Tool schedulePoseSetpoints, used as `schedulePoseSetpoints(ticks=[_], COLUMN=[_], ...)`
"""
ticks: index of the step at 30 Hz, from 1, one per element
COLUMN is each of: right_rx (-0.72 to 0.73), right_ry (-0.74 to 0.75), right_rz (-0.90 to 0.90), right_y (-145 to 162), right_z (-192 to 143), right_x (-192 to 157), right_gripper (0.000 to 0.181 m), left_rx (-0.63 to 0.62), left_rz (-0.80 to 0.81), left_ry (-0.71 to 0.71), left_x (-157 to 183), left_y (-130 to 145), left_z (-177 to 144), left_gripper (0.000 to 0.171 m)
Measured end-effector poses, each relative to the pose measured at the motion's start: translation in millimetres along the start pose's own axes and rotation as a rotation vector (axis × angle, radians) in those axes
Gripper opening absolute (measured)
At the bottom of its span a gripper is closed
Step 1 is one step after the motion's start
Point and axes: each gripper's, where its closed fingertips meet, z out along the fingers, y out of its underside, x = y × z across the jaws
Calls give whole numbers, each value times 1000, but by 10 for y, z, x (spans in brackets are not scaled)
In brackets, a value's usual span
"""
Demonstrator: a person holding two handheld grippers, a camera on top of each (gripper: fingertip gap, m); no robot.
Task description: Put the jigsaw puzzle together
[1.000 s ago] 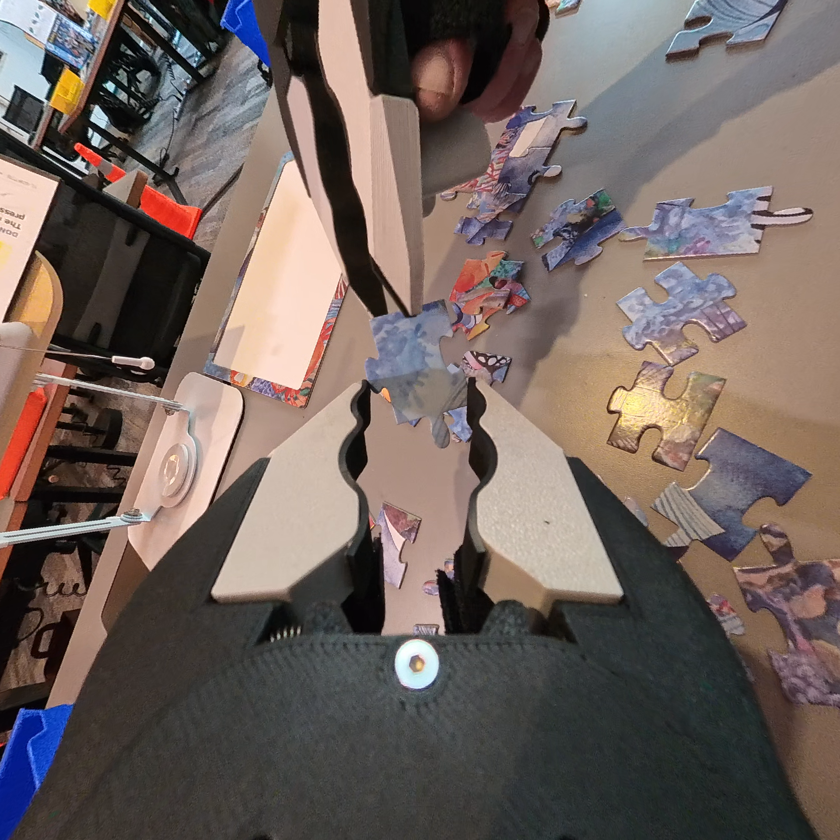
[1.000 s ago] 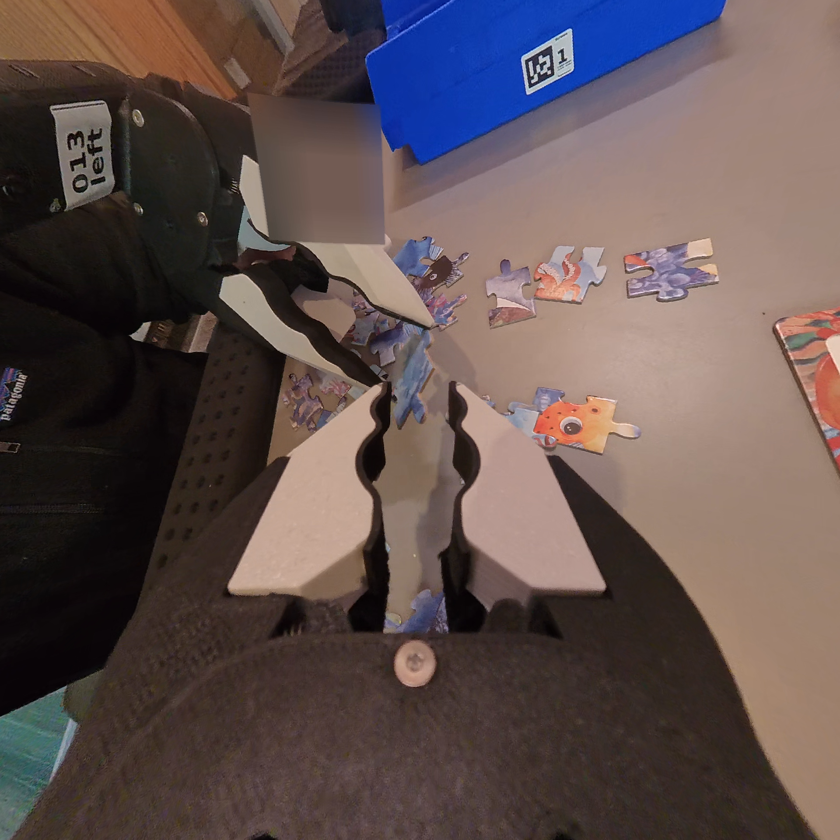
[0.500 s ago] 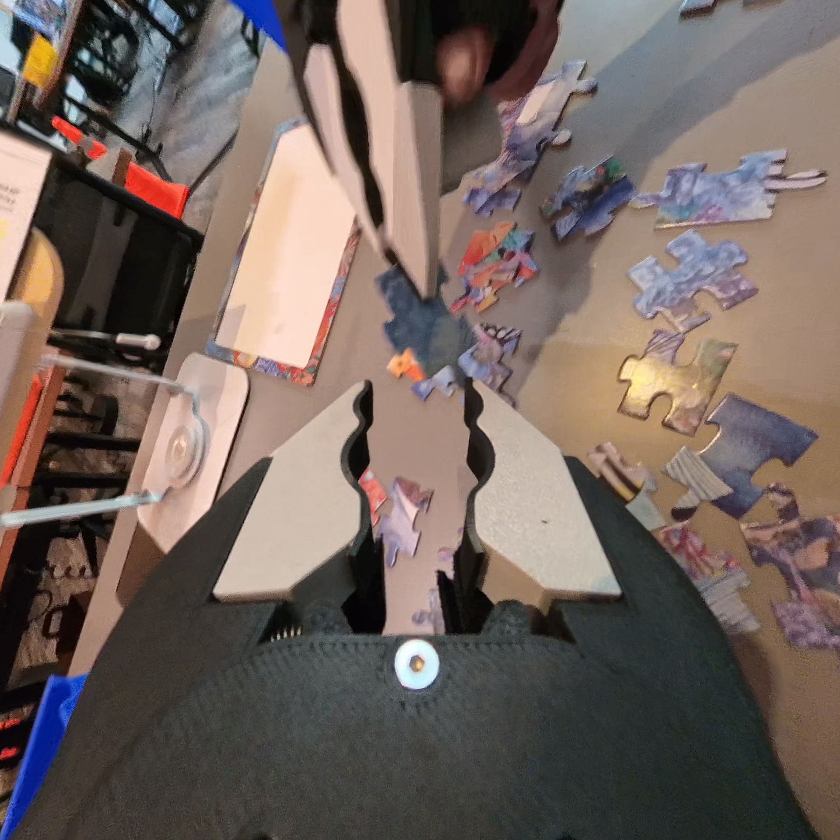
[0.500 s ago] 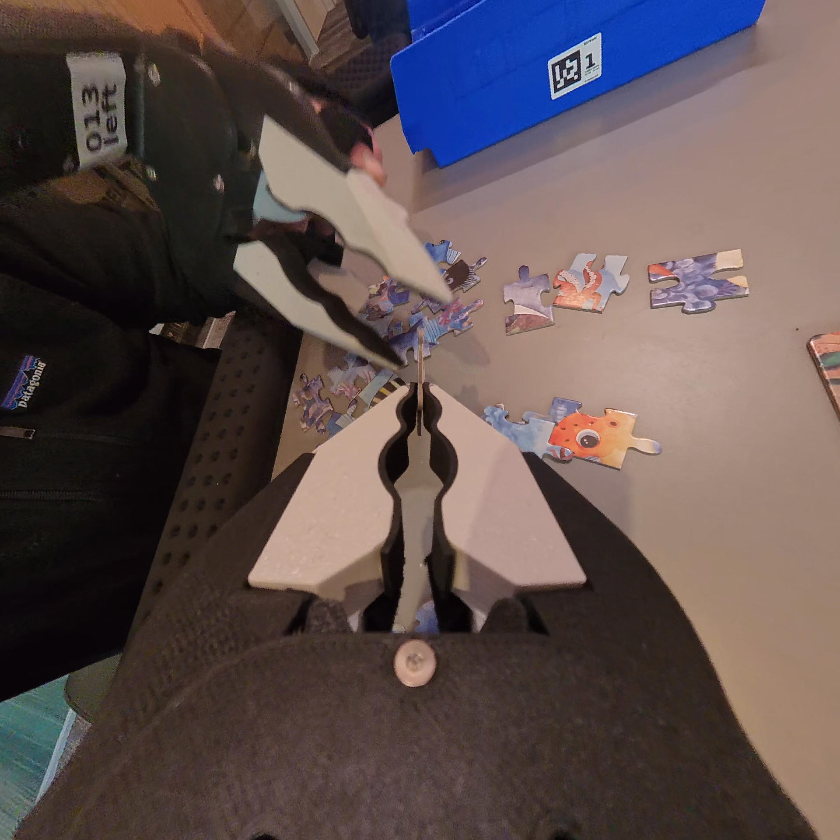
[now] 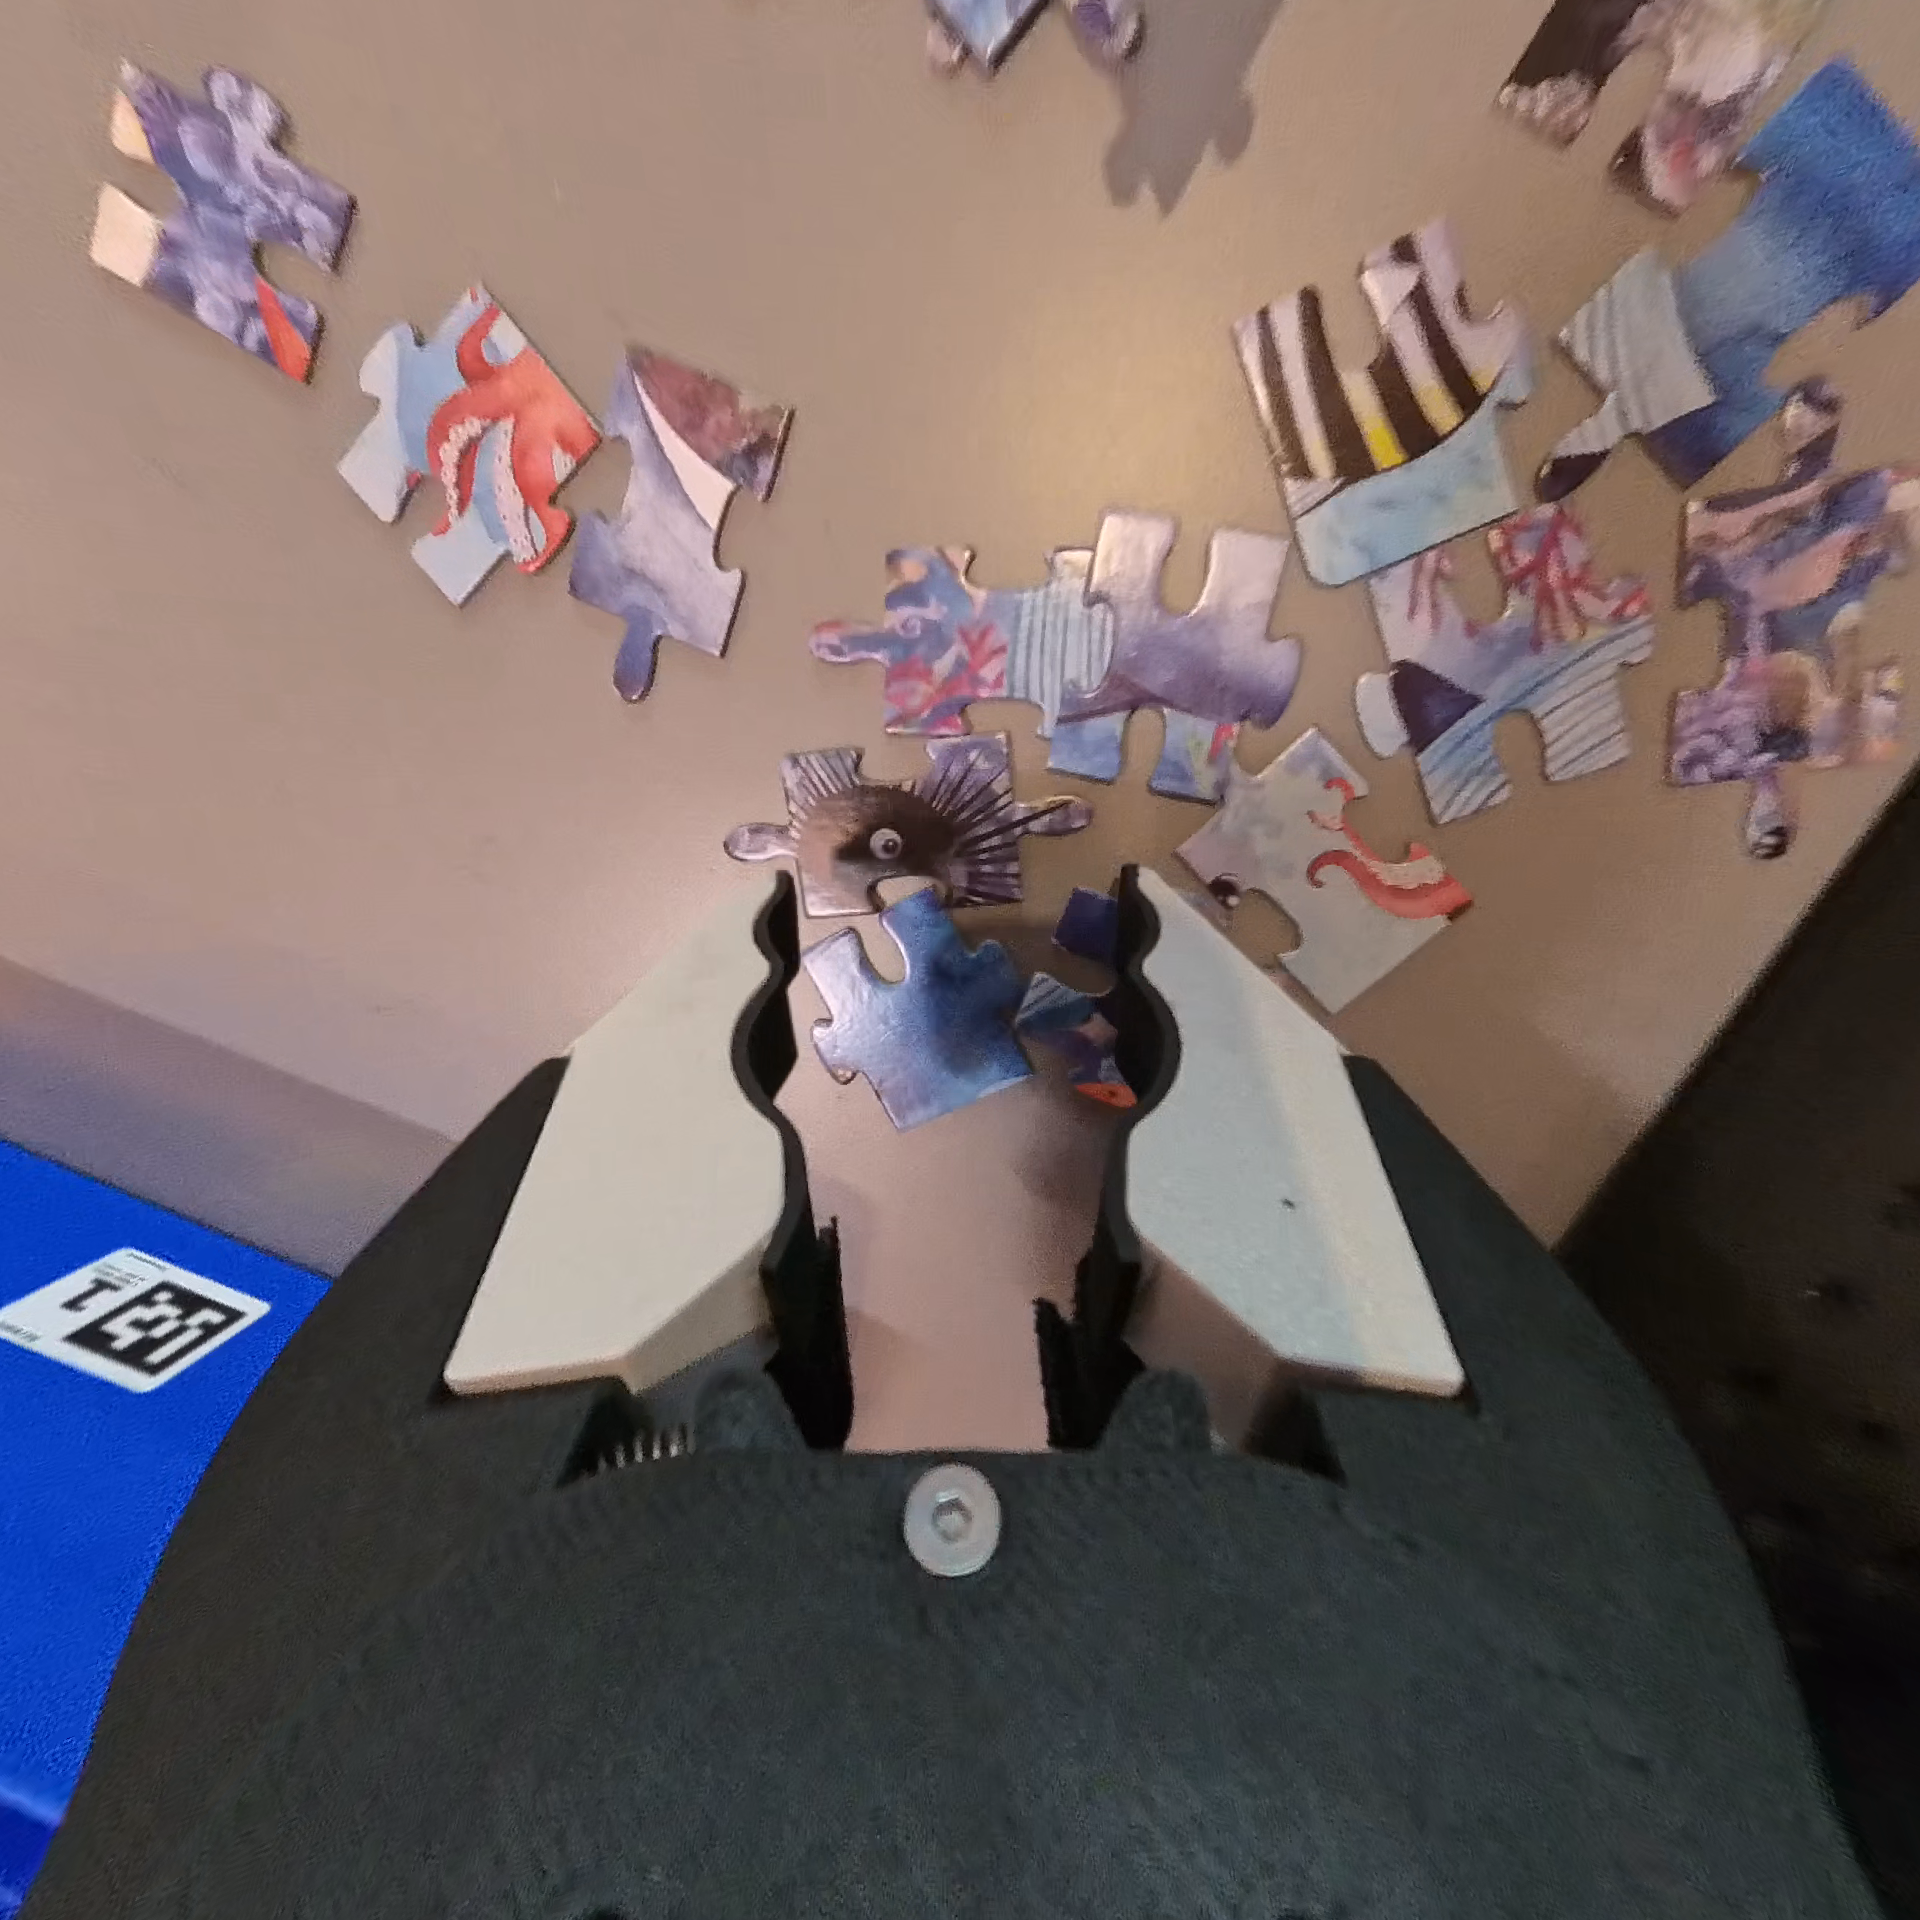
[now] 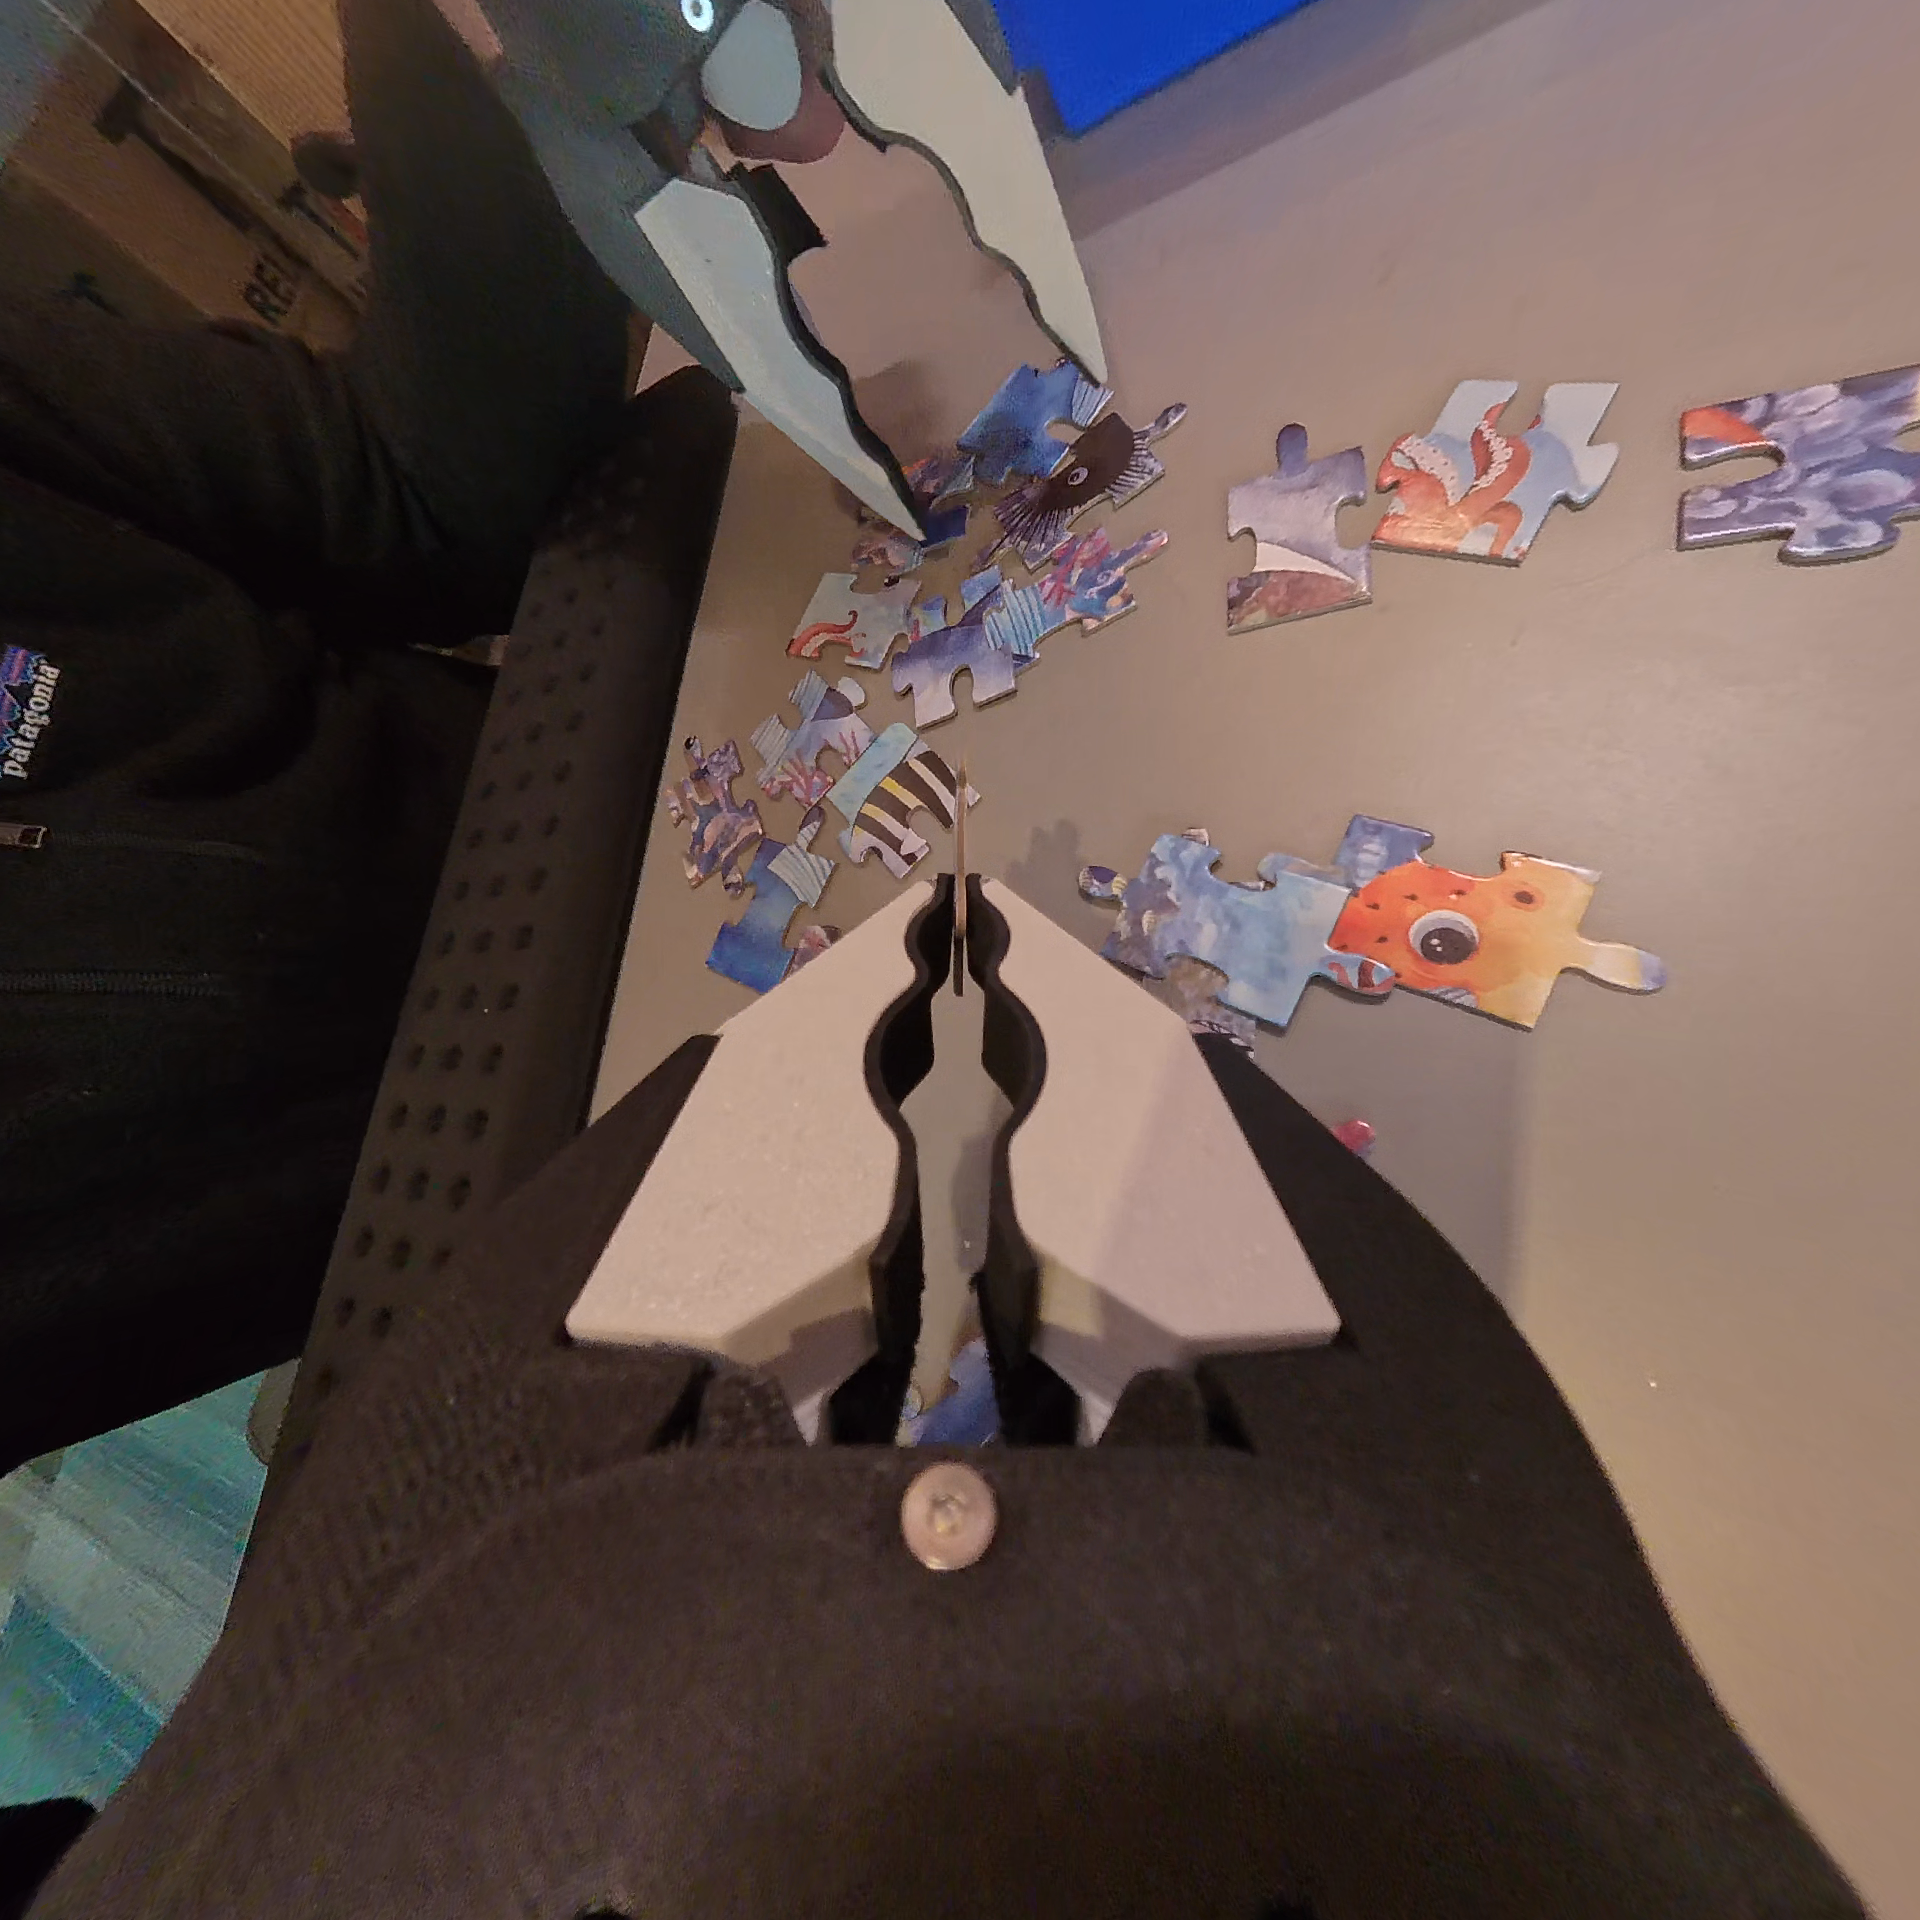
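Loose jigsaw pieces lie on the grey table (image 5: pixel 416 831). My left gripper (image 5: pixel 958 883) is open and empty, low over a blue piece (image 5: pixel 920 1023) that lies between its fingers. A dark sea-urchin piece (image 5: pixel 904 831) sits just past its tips. In the right wrist view the left gripper (image 6: pixel 1003 447) stands over the same urchin piece (image 6: pixel 1081 468). My right gripper (image 6: pixel 961 883) is shut on a puzzle piece (image 6: pixel 963 831), seen edge-on and held upright above the table. A joined orange-fish pair (image 6: pixel 1382 925) lies to its right.
A blue bin (image 5: pixel 104 1403) stands at the left. A black perforated chair (image 6: pixel 468 831) and a person's black jacket (image 6: pixel 156 727) are beyond the table's near edge. An octopus piece (image 6: pixel 1475 478) and a striped-fish piece (image 6: pixel 904 800) lie among several others. The gap from one gripper's tips to the other's is roughly 15 cm.
My right gripper shut on the blue piece that the left gripper held. The left gripper let go, swung away and came down over the pieces by the table edge.
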Motion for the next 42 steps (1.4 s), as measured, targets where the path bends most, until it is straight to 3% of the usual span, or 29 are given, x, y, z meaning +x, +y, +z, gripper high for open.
schedulePoseSetpoints(ticks=[3, 7, 16, 20, 23, 26, 29, 37, 39, 42], right_rx=[-11, -21, -51, -99, -134, -154, -143, -122, -129, -130], right_ry=[-6, -12, -39, -67, -30, 45, 95, 128, 126, 121], right_rz=[3, 1, -8, -14, -1, -10, -39, -74, -81, -91], right_y=[31, 53, 93, 167, 216, 231, 187, 131, 143, 148], right_z=[38, 72, 143, 219, 284, 324, 319, 362, 393, 423], right_x=[9, 4, -61, -131, -79, 24, 68, 79, 73, 54], right_gripper=[0, 0, 0, 0, 16, 36, 40, 34, 34, 32], left_rx=[-36, 5, 36, 43, 36, 34, 41, 103, 118, 130], left_rz=[-29, -70, -54, -73, -89, -98, -135, -138, -132, -112], left_ry=[5, 52, 31, 8, -24, -37, 7, 78, 76, 77], left_x=[-46, -23, -24, -61, -104, -111, -59, 48, 45, 60], left_y=[58, 12, -98, -132, -140, -166, -205, -343, -386, -431], left_z=[101, 125, 158, 167, 170, 179, 213, 252, 258, 267], left_gripper=[57, 38, 28, 53, 76, 81, 86, 59, 39, 24])
